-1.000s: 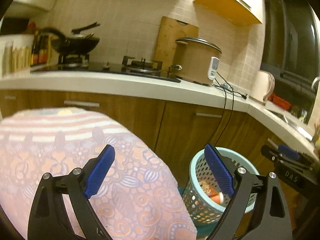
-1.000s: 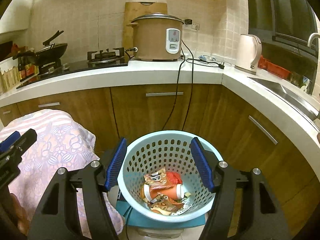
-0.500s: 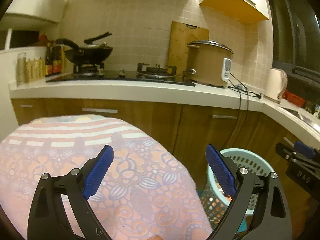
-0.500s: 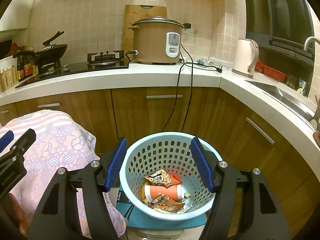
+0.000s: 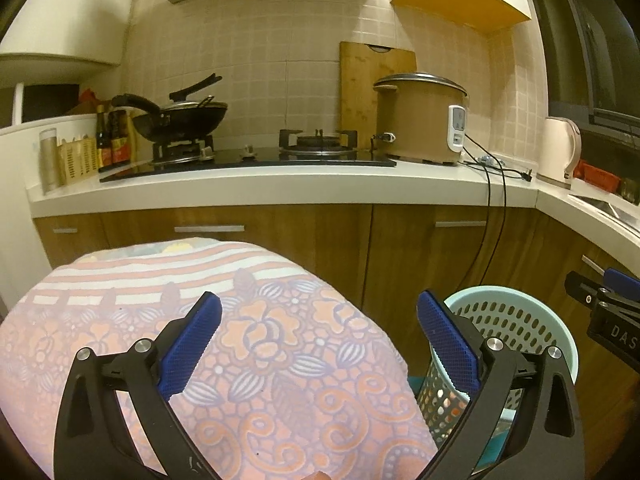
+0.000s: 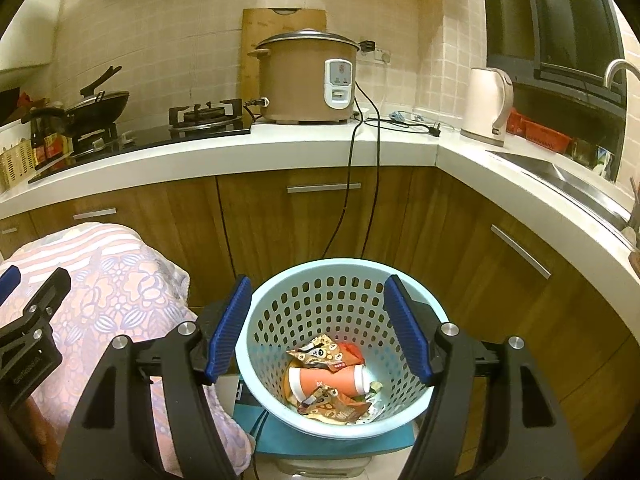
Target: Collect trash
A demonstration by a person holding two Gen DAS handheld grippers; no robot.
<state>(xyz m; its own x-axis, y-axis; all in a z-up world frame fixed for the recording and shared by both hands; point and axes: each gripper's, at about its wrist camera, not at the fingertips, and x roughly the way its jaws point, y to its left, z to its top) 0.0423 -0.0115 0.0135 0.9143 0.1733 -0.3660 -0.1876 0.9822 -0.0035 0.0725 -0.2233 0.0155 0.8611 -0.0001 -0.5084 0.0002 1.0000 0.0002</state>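
A pale blue perforated basket point(image 6: 344, 265) stands on the floor by the cabinets, holding an orange cup point(image 6: 328, 380) and crumpled snack wrappers point(image 6: 320, 352). My right gripper point(image 6: 317, 286) hovers above the basket's near rim. Its jaws are opening slightly and nothing is between them. My left gripper point(image 5: 318, 304) hangs over a pink flower-patterned cloth point(image 5: 260, 344), its jaws opening wide and empty. In the left wrist view the basket point(image 5: 508, 292) sits low on the right, behind the right finger, and part of the right gripper point(image 5: 608, 308) shows at the frame edge.
A white counter point(image 6: 320, 148) runs round the corner, bearing a rice cooker point(image 6: 308, 80), wok point(image 5: 180, 118), kettle point(image 6: 486, 106) and sink point(image 6: 560, 180). Black cords point(image 6: 352, 200) hang down the wooden cabinets behind the basket. A blue box point(image 6: 320, 446) sits under the basket.
The left view has swung so the basket slid to the lower right and the cloth fills the middle; its jaws spread wider. The right view barely changed.
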